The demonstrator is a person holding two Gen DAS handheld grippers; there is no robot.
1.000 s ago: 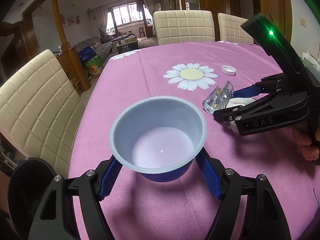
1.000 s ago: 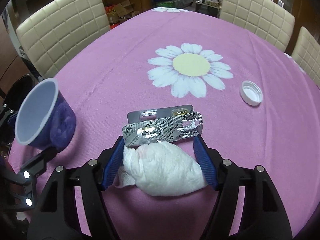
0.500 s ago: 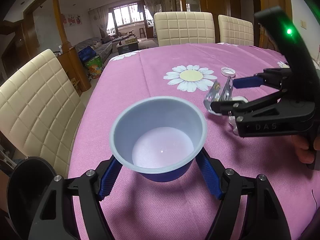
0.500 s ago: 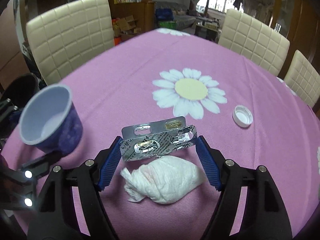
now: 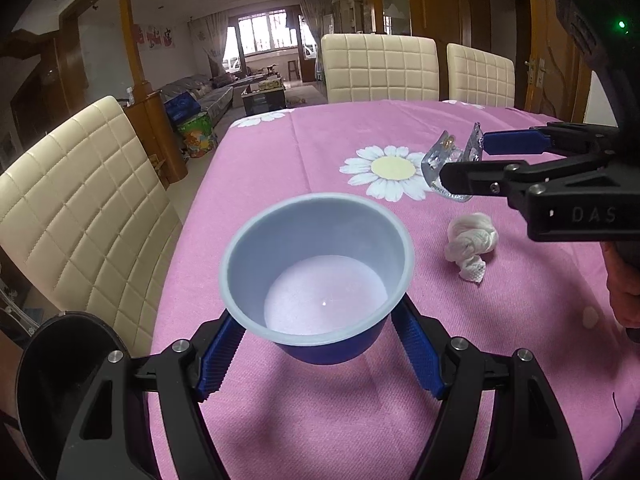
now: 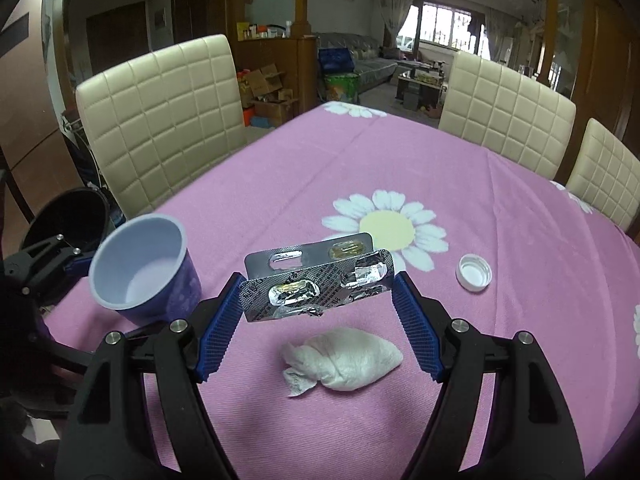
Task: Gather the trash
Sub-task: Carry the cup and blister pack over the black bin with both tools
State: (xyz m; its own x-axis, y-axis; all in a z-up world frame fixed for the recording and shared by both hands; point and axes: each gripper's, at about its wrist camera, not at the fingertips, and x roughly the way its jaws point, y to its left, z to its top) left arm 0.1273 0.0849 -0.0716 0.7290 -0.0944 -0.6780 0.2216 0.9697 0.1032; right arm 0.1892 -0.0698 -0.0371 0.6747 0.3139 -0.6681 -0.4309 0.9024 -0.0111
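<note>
My left gripper (image 5: 318,344) is shut on a purple paper cup (image 5: 316,276), upright, open mouth up, held just above the pink tablecloth. The cup also shows in the right wrist view (image 6: 142,276). My right gripper (image 6: 318,304) is shut on two silver pill blister packs (image 6: 316,280) and holds them in the air, to the right of and beyond the cup (image 5: 452,160). A crumpled white tissue (image 6: 344,360) lies on the cloth below the packs; it also shows in the left wrist view (image 5: 472,240). A white bottle cap (image 6: 474,272) lies to the right.
The table has a pink cloth with a daisy print (image 6: 386,228). A black bin (image 5: 60,380) stands off the table's left edge by a cream chair (image 5: 80,184). More cream chairs (image 6: 504,108) stand along the far side.
My right gripper has lifted the blister packs up off the table, away from the tissue, which stays on the cloth. The left gripper and cup have held still.
</note>
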